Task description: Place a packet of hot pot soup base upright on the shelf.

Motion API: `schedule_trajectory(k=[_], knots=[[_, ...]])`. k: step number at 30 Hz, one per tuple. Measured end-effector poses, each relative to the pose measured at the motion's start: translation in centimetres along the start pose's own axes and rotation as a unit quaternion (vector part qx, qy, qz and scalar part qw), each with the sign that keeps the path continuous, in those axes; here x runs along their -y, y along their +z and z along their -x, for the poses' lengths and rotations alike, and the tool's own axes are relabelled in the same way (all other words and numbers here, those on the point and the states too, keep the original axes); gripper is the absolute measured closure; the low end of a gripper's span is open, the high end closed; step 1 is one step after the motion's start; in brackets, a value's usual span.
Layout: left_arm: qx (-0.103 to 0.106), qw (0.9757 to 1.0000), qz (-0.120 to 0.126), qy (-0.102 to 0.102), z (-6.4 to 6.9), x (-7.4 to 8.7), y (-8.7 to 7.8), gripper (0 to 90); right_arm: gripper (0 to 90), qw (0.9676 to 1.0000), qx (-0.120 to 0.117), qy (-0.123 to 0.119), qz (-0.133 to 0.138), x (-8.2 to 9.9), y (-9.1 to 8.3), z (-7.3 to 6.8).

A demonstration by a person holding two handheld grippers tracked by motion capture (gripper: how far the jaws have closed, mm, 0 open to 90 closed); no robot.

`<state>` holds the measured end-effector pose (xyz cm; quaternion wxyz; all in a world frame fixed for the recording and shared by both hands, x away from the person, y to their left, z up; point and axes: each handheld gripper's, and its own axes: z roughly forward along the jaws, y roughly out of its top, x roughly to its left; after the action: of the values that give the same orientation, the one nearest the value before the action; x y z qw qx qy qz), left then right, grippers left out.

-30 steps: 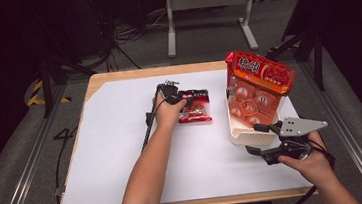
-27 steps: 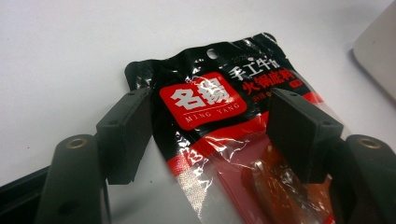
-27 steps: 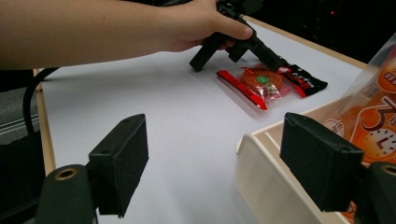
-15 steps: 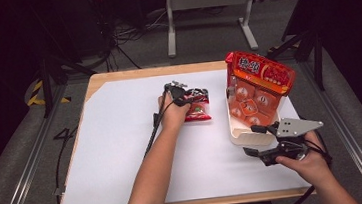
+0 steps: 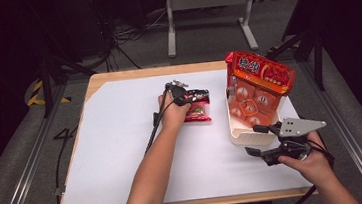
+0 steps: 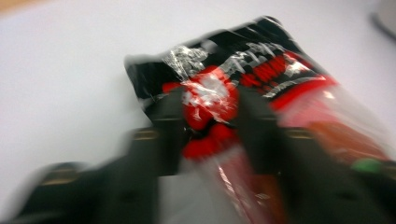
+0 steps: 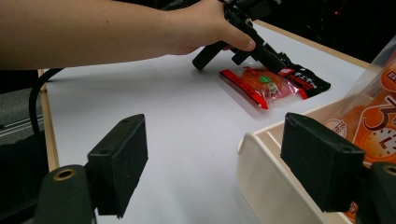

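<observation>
Dark room, cables and a metal stand on the floor behind; a wood-edged surface (image 5: 116, 80) covered by a white sheet takes up the middle of the high view.

Small snack packet (image 5: 197, 109), black at one end, red and clear at the other, lies flat on the white sheet near the centre, a little toward the far edge. In the right gripper view the same packet (image 7: 273, 84) shows an orange item with a green spot through the clear film.

Left gripper (image 5: 181, 96) is down at the packet's black end, held by the left hand (image 5: 171, 114), cable trailing back along the forearm. In the left gripper view the two fingers (image 6: 168, 116) stand on either side of the packet's crumpled red-and-silver middle (image 6: 210, 100); the jaws have just been opening. That view is blurred, so whether the pads press the film I cannot tell for sure; they look apart around it, not pinching.

To the right of the packet, well apart from it, stands a cream tray (image 5: 240, 136) holding a large orange-red bag (image 5: 259, 77) upright.

Right gripper (image 5: 260, 142) sits just in front of the tray's near corner, held by the right hand (image 5: 310, 165). Its fingers (image 7: 119, 158) are wide apart, nothing between them; one finger overlaps the tray wall (image 7: 261, 172) in that view.
</observation>
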<state>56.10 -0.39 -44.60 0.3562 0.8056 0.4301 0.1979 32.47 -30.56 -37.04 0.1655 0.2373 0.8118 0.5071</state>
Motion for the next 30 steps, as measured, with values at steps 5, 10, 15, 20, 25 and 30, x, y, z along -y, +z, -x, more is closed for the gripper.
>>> schedule_trajectory(k=[5,10,15,20,25,30], knots=[[0.003,0.9997,-0.003,-0.025,-1.0,0.0,0.5,19.5,23.4,1.0,-0.001,0.002,-0.001,0.1,0.0,0.0],[0.035,0.9992,-0.015,-0.015,-0.9,-0.5,1.1,28.9,23.3,1.0,-0.002,0.001,0.0,0.1,-0.1,0.1],[0.022,0.999,-0.031,-0.023,-0.6,-1.0,1.1,36.8,23.1,1.0,-0.006,0.001,0.0,0.1,0.0,0.1],[0.019,0.9992,-0.027,-0.022,0.1,-0.8,0.9,48.8,23.0,1.0,-0.008,-0.001,-0.002,0.0,0.2,0.1],[0.022,0.9995,-0.02,-0.015,0.1,-0.5,0.6,59.6,23.0,0.9999,-0.014,-0.003,-0.006,0.0,0.6,-0.1],[0.021,0.9995,-0.02,-0.008,0.5,-0.4,0.5,74.4,22.9,0.9999,-0.014,-0.004,-0.007,0.0,0.6,-0.1]])
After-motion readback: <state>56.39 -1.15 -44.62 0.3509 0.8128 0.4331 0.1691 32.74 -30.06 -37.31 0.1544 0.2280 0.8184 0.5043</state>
